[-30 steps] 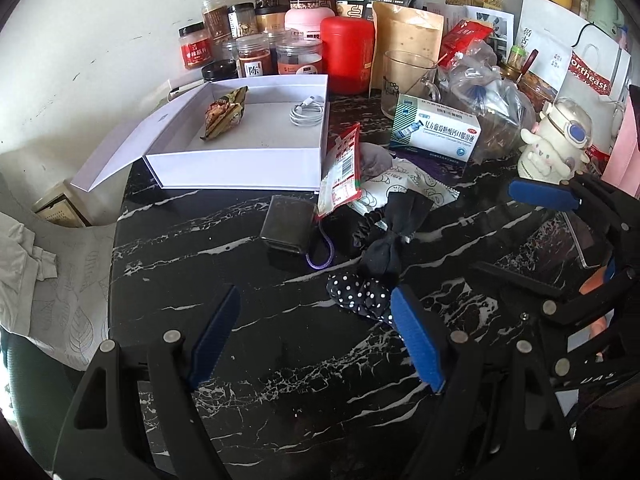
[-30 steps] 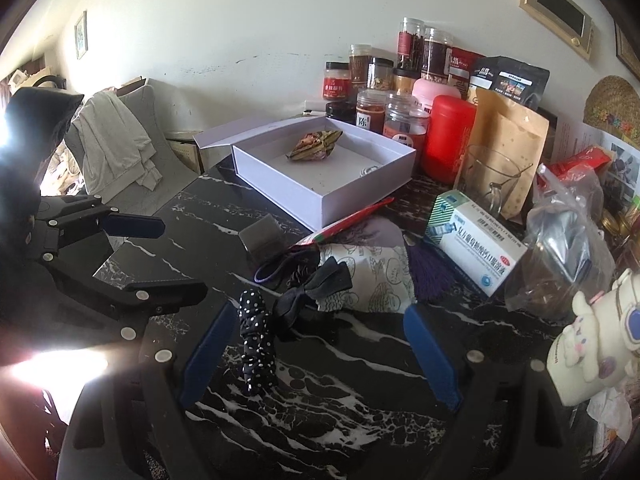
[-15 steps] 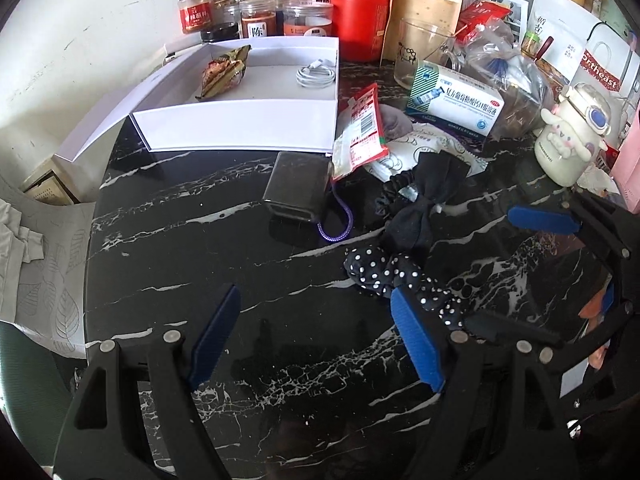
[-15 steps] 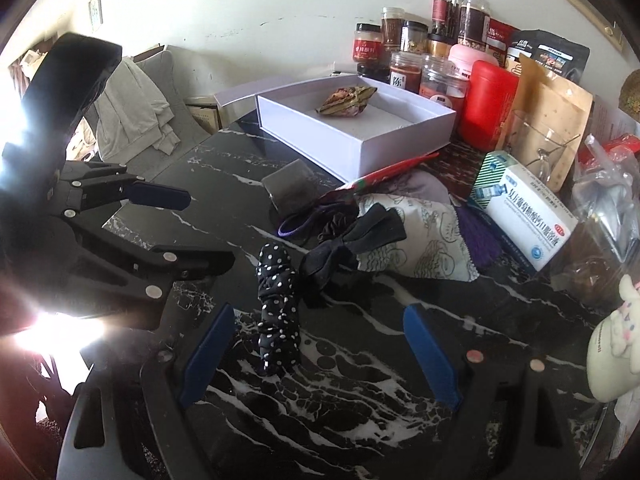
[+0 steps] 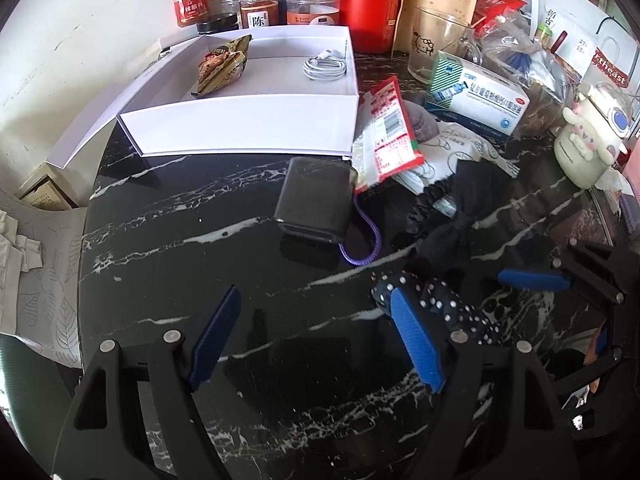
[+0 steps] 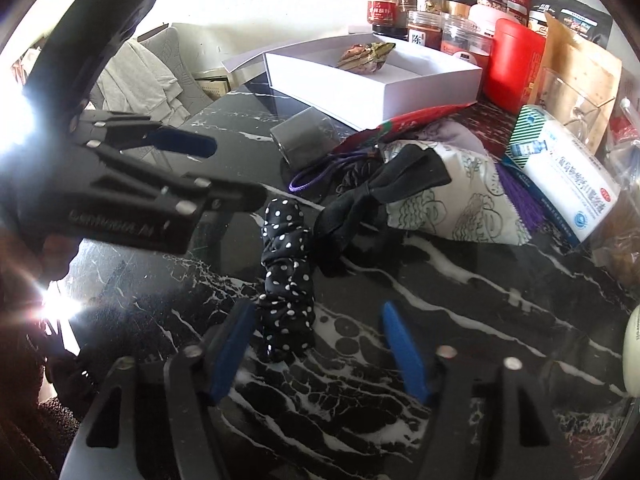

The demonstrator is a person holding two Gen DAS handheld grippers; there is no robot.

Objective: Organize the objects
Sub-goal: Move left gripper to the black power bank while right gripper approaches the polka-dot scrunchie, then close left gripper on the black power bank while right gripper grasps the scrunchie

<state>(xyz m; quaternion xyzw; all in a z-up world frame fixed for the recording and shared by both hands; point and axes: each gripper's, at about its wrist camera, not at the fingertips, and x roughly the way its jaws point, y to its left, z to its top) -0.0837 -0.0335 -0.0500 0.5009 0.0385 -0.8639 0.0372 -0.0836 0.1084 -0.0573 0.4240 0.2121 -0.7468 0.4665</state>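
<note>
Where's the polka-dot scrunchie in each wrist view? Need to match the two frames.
Left wrist: polka-dot scrunchie sits lower right of centre, partly behind the left tongs' right blue pad.
Right wrist: the scrunchie is at centre, running down between the closing right tongs, by the left pad; no squeeze visible.
Shared landmark: the white box holding a snack packet, on the table behind it.
</note>
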